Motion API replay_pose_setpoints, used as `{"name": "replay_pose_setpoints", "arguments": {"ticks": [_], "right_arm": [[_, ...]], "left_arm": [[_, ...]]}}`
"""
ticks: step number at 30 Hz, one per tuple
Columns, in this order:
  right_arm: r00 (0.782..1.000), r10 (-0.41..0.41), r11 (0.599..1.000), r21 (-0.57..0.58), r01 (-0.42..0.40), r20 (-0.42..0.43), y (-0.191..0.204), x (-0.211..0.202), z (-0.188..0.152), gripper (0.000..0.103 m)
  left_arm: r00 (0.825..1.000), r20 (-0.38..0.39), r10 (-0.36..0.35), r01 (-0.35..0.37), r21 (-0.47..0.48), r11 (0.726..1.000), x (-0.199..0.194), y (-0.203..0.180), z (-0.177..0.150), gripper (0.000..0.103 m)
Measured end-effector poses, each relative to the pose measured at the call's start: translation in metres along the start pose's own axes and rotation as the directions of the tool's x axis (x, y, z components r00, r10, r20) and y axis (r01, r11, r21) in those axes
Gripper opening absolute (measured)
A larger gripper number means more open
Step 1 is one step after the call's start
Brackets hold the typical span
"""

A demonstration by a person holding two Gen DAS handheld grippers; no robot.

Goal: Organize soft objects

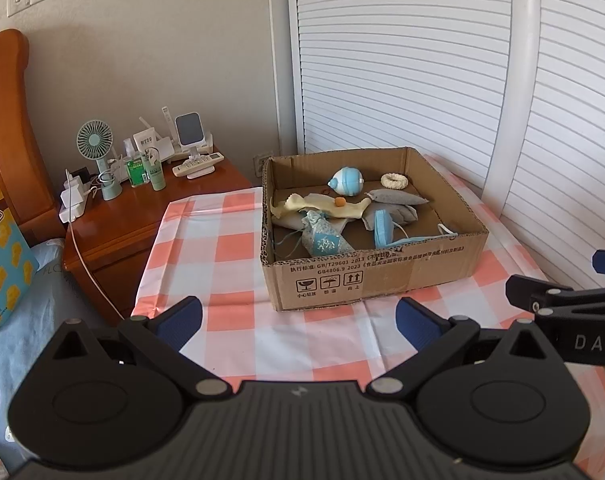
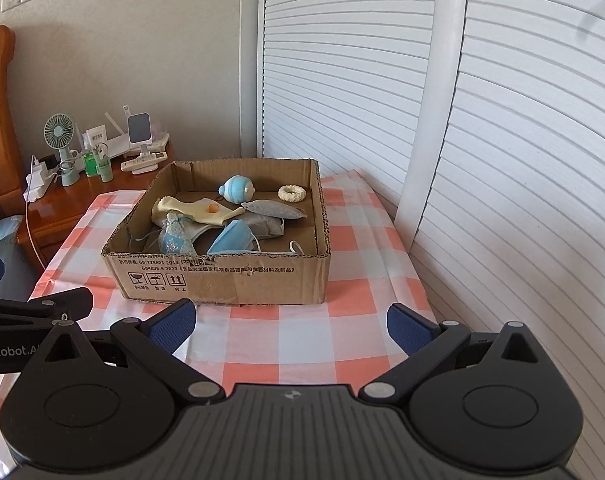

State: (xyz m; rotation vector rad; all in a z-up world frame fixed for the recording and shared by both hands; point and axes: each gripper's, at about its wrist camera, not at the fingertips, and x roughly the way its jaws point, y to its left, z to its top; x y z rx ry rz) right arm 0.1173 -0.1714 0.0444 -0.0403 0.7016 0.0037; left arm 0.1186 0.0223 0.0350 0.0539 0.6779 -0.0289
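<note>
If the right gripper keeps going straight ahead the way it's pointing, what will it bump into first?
Most likely the cardboard box. The right gripper is open and aimed across the checkered cloth at the box's near wall, with nothing between them. How high it is held is unclear, so it might pass over the rim.

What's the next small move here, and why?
Probably ease the right gripper forward and down toward the blue face mask just behind the cardboard box's near wall. Both grippers are open and empty, short of the box, and the mask lies on top, closest to the right one.
</note>
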Motion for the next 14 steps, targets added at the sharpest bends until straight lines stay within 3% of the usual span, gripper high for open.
{"name": "replay_pose_setpoints", "arguments": {"ticks": [14], "right_arm": [[1.0,0.004,1.0,0.002,-0.004,-0.001,-0.0007,-0.0001,-0.0004,0.103]], "left_arm": [[1.0,-0.002,0.002,-0.002,0.0,1.0,-0.0005,0.0001,-0.0003,0.102]]}}
